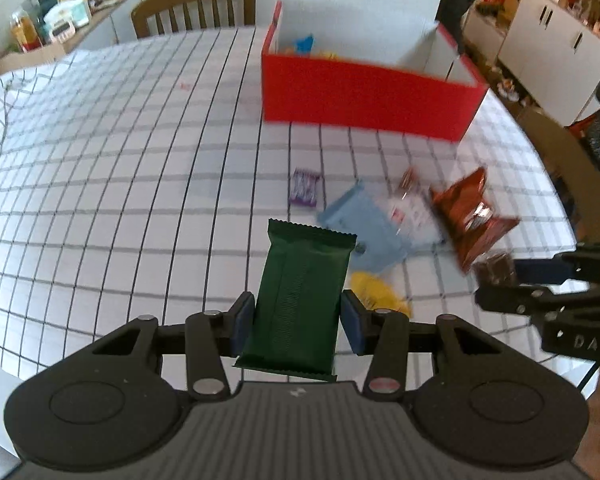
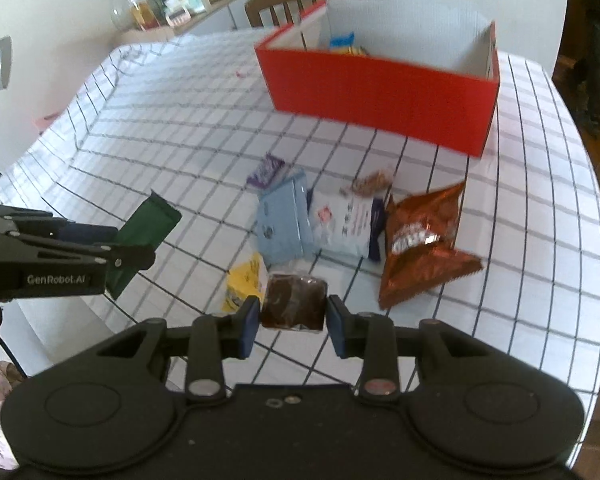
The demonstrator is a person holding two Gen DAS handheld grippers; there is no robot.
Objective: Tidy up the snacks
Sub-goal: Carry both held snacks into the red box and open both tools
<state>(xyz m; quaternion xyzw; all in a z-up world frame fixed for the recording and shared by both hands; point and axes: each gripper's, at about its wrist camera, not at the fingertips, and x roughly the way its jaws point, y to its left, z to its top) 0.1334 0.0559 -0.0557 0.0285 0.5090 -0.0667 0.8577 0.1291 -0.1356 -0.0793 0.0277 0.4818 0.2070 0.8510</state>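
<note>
A dark green foil-wrapped snack bar (image 1: 300, 296) is clamped lengthwise between the blue pads of the left gripper (image 1: 296, 322), its crimped far end pointing toward the middle of the checked white tablecloth (image 1: 120, 184). From the right wrist view, the same bar is seen raised above the tablecloth near its left edge. A small dark brown cake square in clear wrap (image 2: 294, 306) is clamped between the pads of the right gripper (image 2: 293, 322) and is held above the near part of the tabletop.

Below and beyond the two grippers, a loose cluster of snacks lies on the near-right part of the tabletop: a yellow packet (image 2: 246, 282), a pale blue flat packet (image 2: 286, 220), a white packet with a dark purple edge (image 2: 348, 226), a crumpled copper-orange foil bag (image 2: 424, 244) and a small purple packet (image 2: 266, 172), the last set slightly apart toward the centre. The pale blue and white packets are touching.

A red open-topped cardboard box with white inner walls (image 2: 380, 88) stands toward the far right corner of the tabletop. Blue and yellow packets are seen in its left end; the rest of its inside is hidden by the front wall. A wooden slat-backed chair (image 1: 196, 6) stands at the far edge.
</note>
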